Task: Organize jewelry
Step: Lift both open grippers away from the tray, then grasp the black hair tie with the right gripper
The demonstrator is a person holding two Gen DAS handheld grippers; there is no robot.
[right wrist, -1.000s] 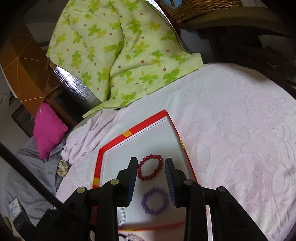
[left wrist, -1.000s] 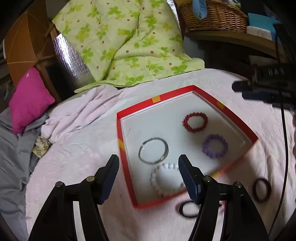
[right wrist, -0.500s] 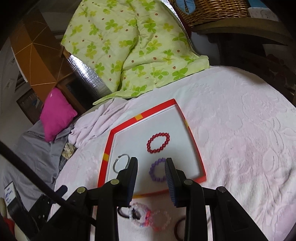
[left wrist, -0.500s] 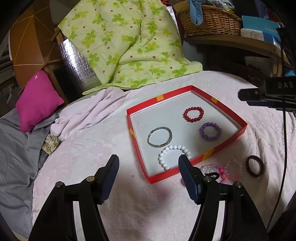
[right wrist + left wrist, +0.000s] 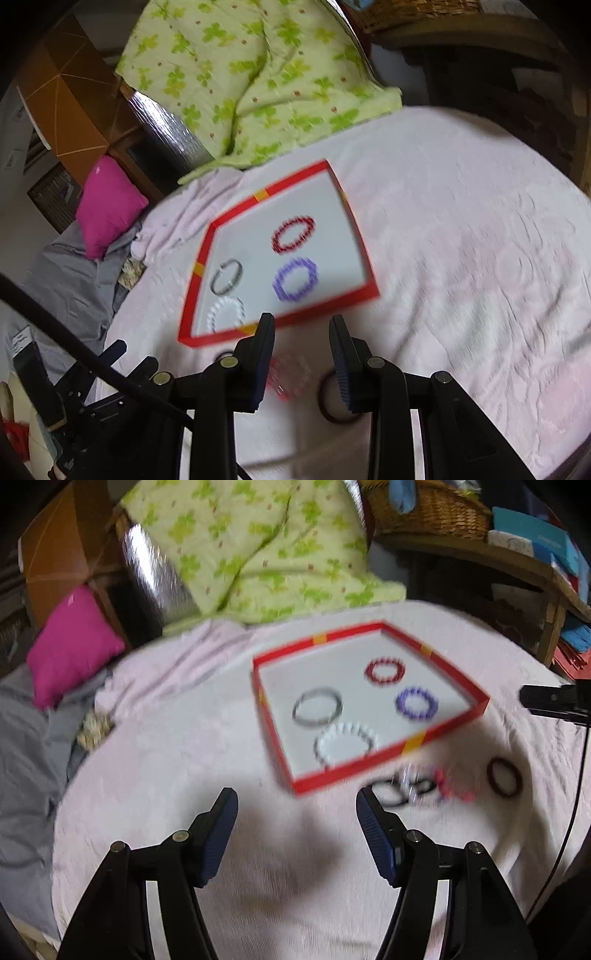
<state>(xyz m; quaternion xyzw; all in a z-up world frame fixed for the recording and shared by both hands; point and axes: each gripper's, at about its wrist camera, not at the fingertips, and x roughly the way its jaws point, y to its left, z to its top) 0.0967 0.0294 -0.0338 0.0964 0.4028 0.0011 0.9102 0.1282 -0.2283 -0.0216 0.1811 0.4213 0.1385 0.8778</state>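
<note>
A red-rimmed tray [image 5: 384, 766] [image 5: 280, 323] lies on the pink bedspread. It holds a red bead bracelet [image 5: 384, 670] [image 5: 293, 233], a purple one [image 5: 416, 704] [image 5: 294, 279], a silver bangle [image 5: 317, 711] [image 5: 226, 277] and a white pearl bracelet [image 5: 344, 745] [image 5: 225, 314]. In front of the tray lie a black hair tie [image 5: 388, 794], a clear and pink bracelet pile [image 5: 448, 784] [image 5: 286, 373] and a brown hair tie [image 5: 504, 777] [image 5: 328, 404]. My left gripper [image 5: 297, 812] is open and empty, short of the tray. My right gripper [image 5: 303, 341] is open and empty above the pink pile.
A green clover quilt [image 5: 258, 546] and a magenta cushion [image 5: 70, 648] lie behind the bedspread. A wicker basket [image 5: 428, 509] stands on a wooden shelf at the back right. Grey cloth [image 5: 26, 757] lies at the left.
Both grippers have pulled back from the tray, so the whole tray and the loose pieces in front of it have come into view. Both stay open and empty.
</note>
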